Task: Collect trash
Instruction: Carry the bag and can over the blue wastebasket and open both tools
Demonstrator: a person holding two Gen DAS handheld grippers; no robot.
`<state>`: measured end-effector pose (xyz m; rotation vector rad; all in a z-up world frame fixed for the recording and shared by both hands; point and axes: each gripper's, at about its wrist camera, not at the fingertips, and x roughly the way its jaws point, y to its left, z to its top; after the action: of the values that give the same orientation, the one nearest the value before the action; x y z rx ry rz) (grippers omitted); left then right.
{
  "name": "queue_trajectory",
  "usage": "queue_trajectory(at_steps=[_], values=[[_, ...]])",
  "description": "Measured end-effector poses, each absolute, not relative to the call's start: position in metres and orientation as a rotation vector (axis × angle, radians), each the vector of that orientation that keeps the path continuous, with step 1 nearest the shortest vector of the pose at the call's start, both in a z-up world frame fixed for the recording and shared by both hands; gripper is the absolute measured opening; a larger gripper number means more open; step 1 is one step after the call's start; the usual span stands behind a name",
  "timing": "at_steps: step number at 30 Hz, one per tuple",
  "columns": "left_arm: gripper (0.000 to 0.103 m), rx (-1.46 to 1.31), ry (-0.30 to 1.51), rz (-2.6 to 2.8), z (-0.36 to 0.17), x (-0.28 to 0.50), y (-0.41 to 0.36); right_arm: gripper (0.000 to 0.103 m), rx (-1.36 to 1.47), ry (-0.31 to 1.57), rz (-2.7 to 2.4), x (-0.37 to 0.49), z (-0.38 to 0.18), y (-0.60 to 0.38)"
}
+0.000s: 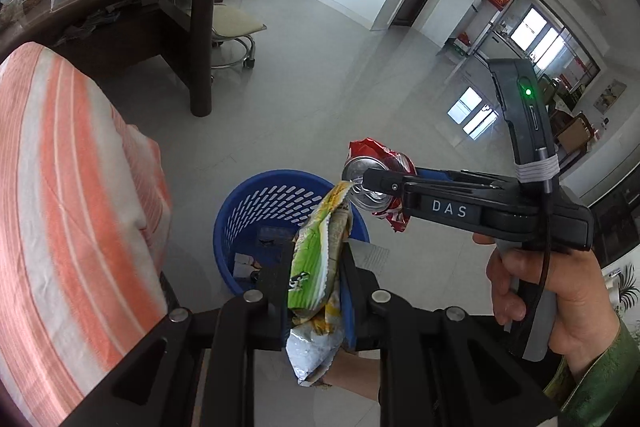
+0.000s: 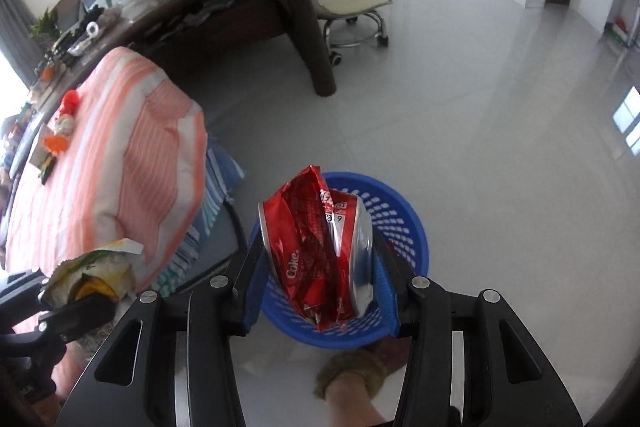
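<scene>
Left gripper (image 1: pixel 314 267): I see my jaws clamped together, fingers pointing forward and down.
Right gripper (image 2: pixel 318 255): my jaws are clamped too, blue pads (image 2: pixel 384 283) pressing inward from both sides.
Right hand (image 1: pixel 548 291): I wrap it round the pistol handle behind the claw, index finger curled at the trigger.
Spacing: my right claw tip sits just ahead of the left claw's tips.

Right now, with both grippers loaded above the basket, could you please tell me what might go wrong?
1. The crushed Coke can hangs over the near rim of the blue basket, so if the right gripper lets go here it might hit the rim or the floor.
2. The green snack bag in the left gripper is light and may flutter wide.
3. In the left wrist view, bag and can nearly touch; they could snag.
</scene>
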<state>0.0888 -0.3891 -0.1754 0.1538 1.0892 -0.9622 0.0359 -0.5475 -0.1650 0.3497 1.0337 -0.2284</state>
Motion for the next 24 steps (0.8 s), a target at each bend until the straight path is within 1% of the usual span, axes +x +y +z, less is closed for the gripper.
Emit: queue_trajectory(at_steps=[6,12,13,14,15,16,17,18,22,24], values=[[0.020,0.197,1.138,-0.929,-0.213,0.099,-0.424,0.049,0.437,1.058,-0.249,0.039,-0.191,-0.578],[0.021,0.226,1.152,-0.918,-0.239,0.105,-0.450,0.050,0.518,1.078,-0.250,0.048,-0.209,-0.602],[0.024,0.221,1.143,-0.917,-0.243,0.105,-0.452,0.052,0.520,1.080,-0.245,0.049,-0.211,-0.604],[0.031,0.214,1.138,-0.917,-0.247,0.105,-0.454,0.053,0.523,1.086,-0.236,0.052,-0.214,-0.607],[0.057,0.214,1.141,-0.908,-0.250,0.106,-0.458,0.056,0.533,1.096,-0.222,0.054,-0.218,-0.608],[0.069,0.216,1.138,-0.890,-0.252,0.109,-0.460,0.060,0.551,1.106,-0.210,0.057,-0.224,-0.610],[0.069,0.213,1.124,-0.880,-0.253,0.110,-0.459,0.065,0.567,1.112,-0.210,0.059,-0.229,-0.612],[0.069,0.210,1.116,-0.880,-0.252,0.111,-0.458,0.072,0.577,1.116,-0.226,0.058,-0.232,-0.615],[0.069,0.194,1.069,-0.860,-0.235,0.108,-0.447,0.073,0.581,1.067,-0.235,0.053,-0.222,-0.622],[0.069,0.200,1.019,-0.852,-0.218,0.103,-0.437,0.077,0.563,1.026,-0.252,0.048,-0.210,-0.623]])
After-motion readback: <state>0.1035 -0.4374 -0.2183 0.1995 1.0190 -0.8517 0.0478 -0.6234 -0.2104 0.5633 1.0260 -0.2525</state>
